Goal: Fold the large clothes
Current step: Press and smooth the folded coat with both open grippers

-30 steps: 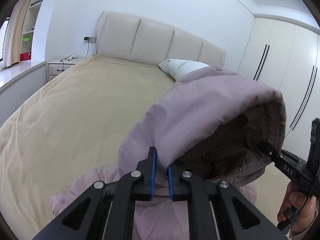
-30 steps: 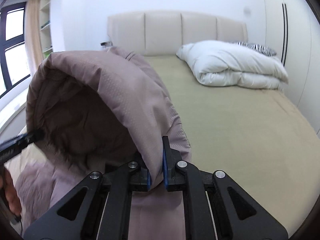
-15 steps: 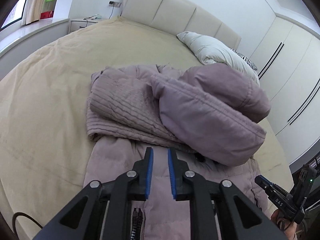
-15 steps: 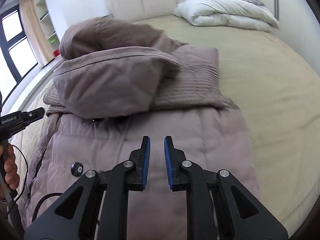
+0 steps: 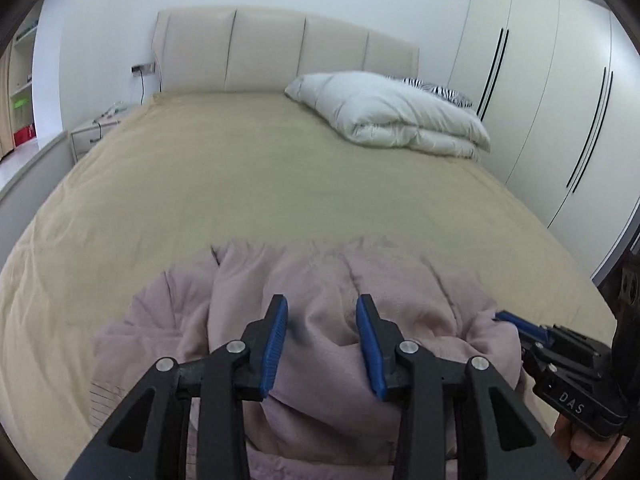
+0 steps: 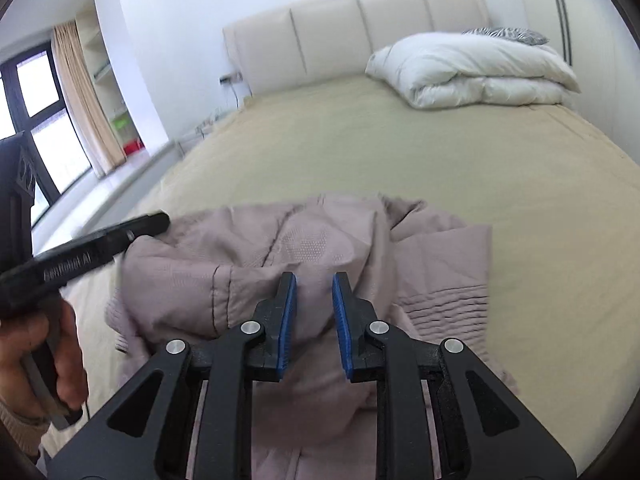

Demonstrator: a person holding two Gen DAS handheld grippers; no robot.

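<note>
In the left wrist view, one mauve quilted padded jacket (image 5: 320,344) lay bunched on the tan bedsheet (image 5: 248,168), nearer than one white folded duvet (image 5: 392,116); the left gripper (image 5: 322,344) gaped wide and empty, wider than half a second before. In the right wrist view, the right gripper (image 6: 314,320) stood moderately parted, empty, over the same jacket (image 6: 304,248), its gap also grown.

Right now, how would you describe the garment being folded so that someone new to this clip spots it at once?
Start at the big bed with the tan sheet. At its near end, right in front of both tools, lies a crumpled mauve padded jacket. Unlike the white duvet bundled by the headboard, it is dusty pink-purple with stitched quilting lines.
</note>
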